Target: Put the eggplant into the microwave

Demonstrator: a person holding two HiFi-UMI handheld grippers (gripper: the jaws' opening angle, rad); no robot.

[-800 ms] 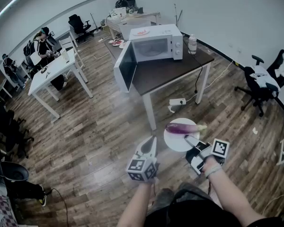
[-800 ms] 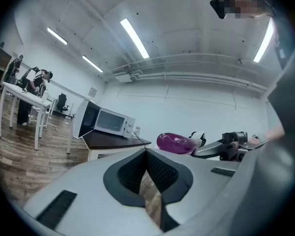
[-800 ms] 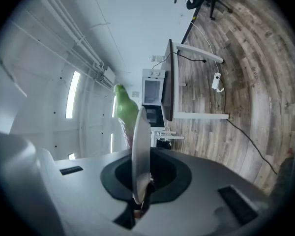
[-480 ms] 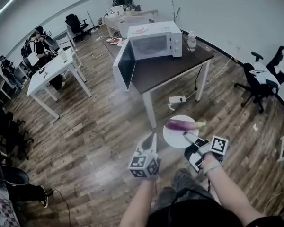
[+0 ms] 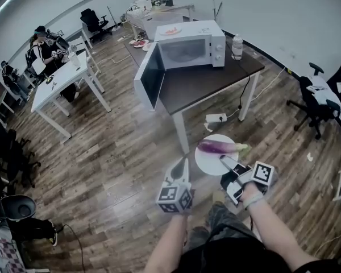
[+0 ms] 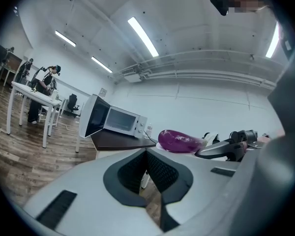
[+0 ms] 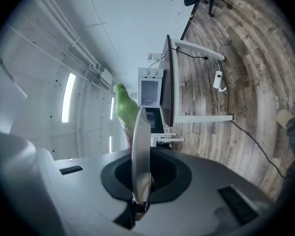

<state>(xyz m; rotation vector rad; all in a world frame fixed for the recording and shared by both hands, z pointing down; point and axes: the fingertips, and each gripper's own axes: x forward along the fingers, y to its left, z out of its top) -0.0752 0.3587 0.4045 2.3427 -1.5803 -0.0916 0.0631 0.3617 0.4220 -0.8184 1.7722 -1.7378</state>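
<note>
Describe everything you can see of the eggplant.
The eggplant is long, glossy and purple, and its pale green stem end points toward the head view's right, reaching past the rim. It lies on its side across the far half of a round white plate, the only thing it touches. The right gripper clamps the plate's near rim and holds it above the wood floor, short of the table with the open microwave. Neither gripper touches the eggplant.

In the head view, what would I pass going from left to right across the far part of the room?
In order: white desk → microwave, door open → water bottle → black office chair.
</note>
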